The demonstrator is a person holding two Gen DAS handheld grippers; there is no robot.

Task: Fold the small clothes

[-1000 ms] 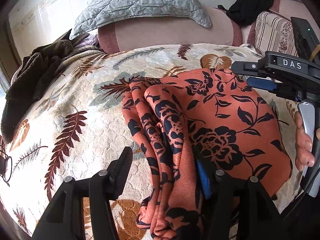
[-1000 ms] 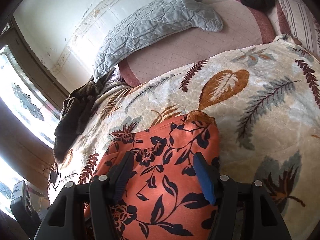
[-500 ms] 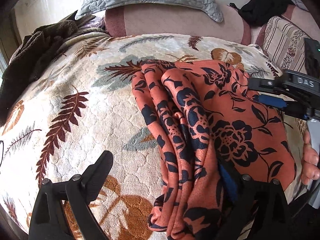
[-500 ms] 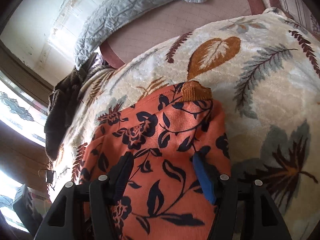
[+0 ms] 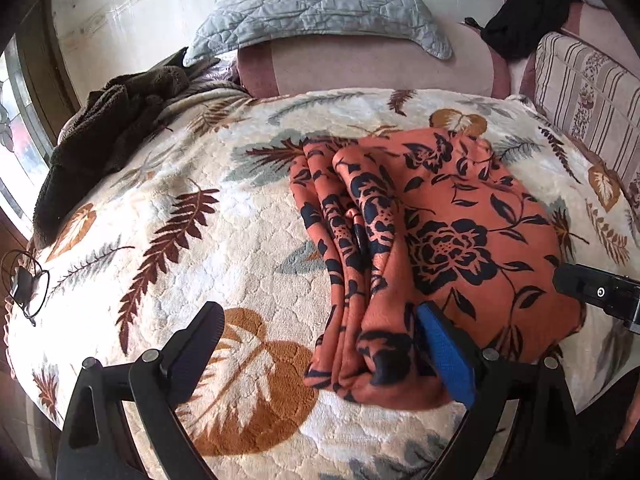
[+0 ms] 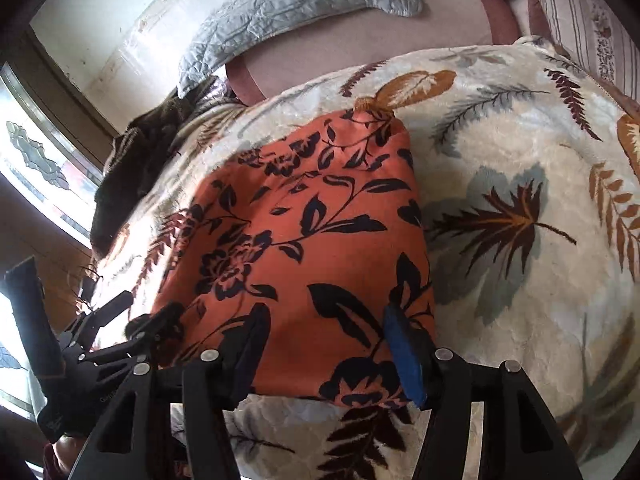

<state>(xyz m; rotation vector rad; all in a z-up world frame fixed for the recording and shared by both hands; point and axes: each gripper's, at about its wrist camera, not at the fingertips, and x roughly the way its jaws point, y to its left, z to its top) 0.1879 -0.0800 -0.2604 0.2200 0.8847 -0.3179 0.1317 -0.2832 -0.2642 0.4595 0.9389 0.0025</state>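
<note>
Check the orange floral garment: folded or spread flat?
Folded. The orange floral garment lies as a compact block on the leaf-print blanket, with several stacked layer edges bunched along its left side.

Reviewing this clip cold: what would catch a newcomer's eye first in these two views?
The orange garment with dark flowers, folded in the middle of the pale leaf-print blanket, stands out first. The left gripper stands wide open at its near, bunched edge, while the right gripper straddles the near right corner, jaws closing. A grey quilted pillow lies at the far wall.
</note>
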